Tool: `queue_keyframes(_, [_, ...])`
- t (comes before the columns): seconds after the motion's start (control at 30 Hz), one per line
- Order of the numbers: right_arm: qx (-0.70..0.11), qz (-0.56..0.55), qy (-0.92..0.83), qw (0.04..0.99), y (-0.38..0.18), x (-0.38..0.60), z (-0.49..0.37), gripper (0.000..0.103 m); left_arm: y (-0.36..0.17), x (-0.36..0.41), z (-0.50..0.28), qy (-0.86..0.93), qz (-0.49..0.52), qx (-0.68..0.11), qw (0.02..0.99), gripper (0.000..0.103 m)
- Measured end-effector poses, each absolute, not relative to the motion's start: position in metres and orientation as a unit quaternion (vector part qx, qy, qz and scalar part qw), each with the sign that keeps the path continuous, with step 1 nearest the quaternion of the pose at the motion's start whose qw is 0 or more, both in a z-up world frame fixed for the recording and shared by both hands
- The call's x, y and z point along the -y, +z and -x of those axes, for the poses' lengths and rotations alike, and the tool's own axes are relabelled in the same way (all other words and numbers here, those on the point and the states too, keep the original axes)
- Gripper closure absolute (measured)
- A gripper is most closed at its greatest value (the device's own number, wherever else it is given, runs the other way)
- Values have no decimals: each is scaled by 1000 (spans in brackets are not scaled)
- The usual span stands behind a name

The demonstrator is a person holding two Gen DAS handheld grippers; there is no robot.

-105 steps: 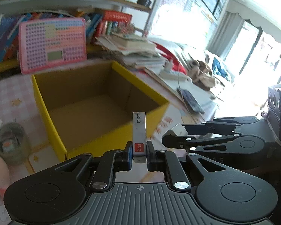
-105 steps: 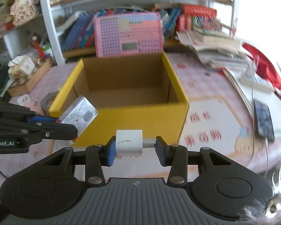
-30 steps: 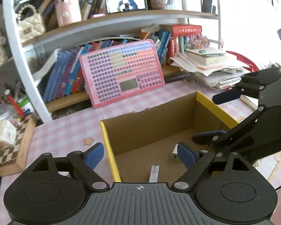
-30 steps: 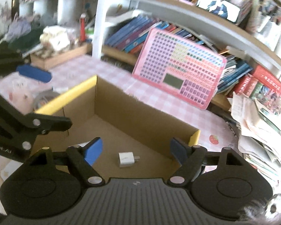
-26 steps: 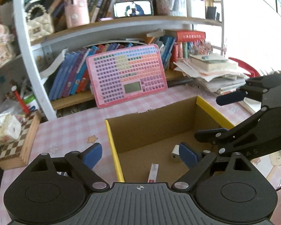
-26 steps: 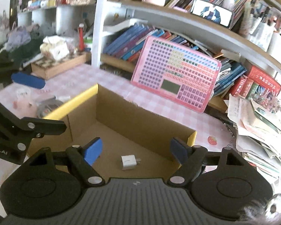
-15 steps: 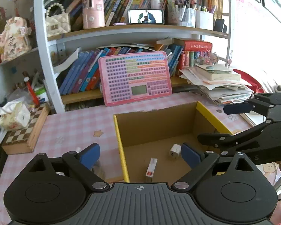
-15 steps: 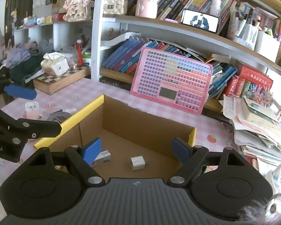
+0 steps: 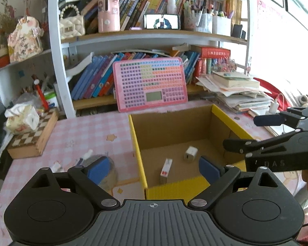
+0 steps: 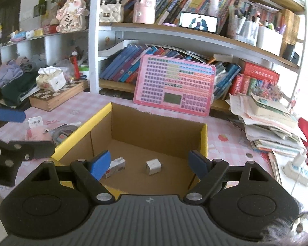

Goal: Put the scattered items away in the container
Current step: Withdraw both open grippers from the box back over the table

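- Both carried items have changed place since the earlier frames: the white cube-shaped plug adapter that sat between the right fingers and the slim white-and-red packet that the left fingers pinched now lie loose on the floor of the yellow-rimmed cardboard box, a little apart from each other and touching no wall.
- The left gripper stands spread wide with nothing between its blue pads, raised and drawn back from the box's near corner.
- The right gripper is likewise wide and empty, held above the near wall and looking down into the box.
- Outward on the pink checked tablecloth, left of the box, more clutter waits: a round grey roll, perhaps tape, a small pink item beside it and a small white printed card or packet. The view there is partly blocked by the left tool, so what exactly they are I cannot tell.
- Judgement: the drop is done and the next pick lies to the left. It would go best with the left gripper swinging over that cluster, coming down square on one item at a time, pads either side of its narrow span, while the right one keeps out of its path.
- A pink keypad board leans against the bookshelf behind the box and seems no part of the job.
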State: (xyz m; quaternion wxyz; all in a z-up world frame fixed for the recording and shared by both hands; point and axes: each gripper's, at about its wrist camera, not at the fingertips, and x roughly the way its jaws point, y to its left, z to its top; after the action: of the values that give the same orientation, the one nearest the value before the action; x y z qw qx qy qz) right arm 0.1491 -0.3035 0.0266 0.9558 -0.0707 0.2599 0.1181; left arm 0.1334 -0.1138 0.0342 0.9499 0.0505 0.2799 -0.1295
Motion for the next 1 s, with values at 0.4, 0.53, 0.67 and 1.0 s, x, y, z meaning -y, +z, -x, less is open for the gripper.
queue_keyframes(0.4, [-278,40,60,958,14,268,-104,20,22,74,-111,-149,-41,-308,939,7])
queue_keyframes(0.53, [-279,37,43,958,14,254,-92,20,22,61,-108,-155,-38,-311,937,7])
queue_keyframes(0.67, [-275,27,16,961,17,246,-85,20,24,46,-104,-158,-33,-307,938,7])
queue_keyframes(1.0, [-272,11,-41,961,17,233,-68,19,24,15,-104,-164,-40,-301,938,7])
